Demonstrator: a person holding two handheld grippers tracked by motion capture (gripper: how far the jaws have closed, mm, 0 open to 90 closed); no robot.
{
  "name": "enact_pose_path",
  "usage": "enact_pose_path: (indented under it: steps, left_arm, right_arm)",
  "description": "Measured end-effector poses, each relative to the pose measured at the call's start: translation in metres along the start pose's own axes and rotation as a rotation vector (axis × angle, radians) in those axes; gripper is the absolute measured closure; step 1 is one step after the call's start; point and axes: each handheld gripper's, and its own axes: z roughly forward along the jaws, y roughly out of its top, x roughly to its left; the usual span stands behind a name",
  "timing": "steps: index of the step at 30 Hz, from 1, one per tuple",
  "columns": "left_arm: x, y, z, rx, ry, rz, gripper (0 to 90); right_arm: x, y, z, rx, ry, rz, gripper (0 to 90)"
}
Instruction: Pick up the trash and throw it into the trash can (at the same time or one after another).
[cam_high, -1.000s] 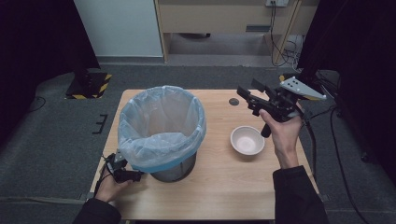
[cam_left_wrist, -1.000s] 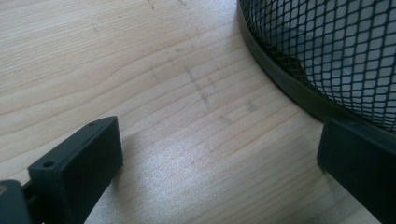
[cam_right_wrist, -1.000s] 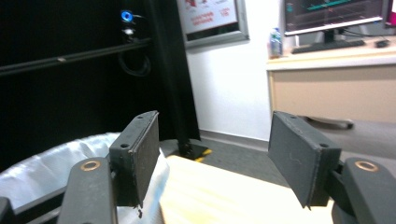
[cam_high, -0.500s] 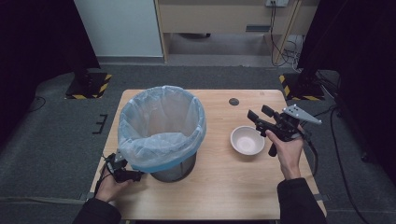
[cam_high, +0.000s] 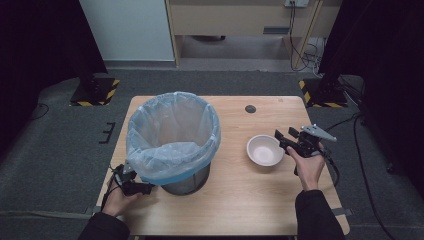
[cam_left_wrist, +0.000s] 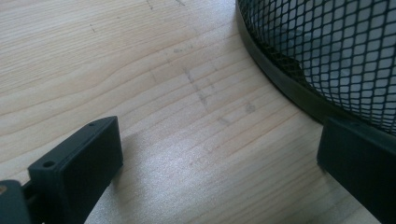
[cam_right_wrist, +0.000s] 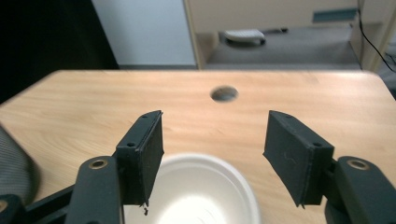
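We are bringing our right gripper (cam_high: 281, 136) toward the small white round bowl (cam_high: 264, 149) just to its left (jaws closing, gapped, holding nothing), left hand (cam_high: 120, 197) being farther off.

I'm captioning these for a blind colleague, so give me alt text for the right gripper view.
The right gripper hangs with its two black jaws open just above the near rim of an empty white bowl, not touching it. Behind them a light wooden table with a round hole runs back towards a grey floor.
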Motion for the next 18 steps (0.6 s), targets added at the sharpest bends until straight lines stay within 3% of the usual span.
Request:
enact_pose_path:
  steps: [8, 18]
  left_arm:
    - [0.0, 0.0, 0.0, 0.002, -0.001, 0.001, 0.0]
    - [0.0, 0.0, 0.0, 0.002, -0.001, 0.001, 0.0]
  right_arm:
    - [-0.015, -0.025, 0.017, 0.116, -0.061, -0.006, 41.5]
    - [-0.022, -0.047, 0.031, 0.242, -0.074, 0.012, 48.8]
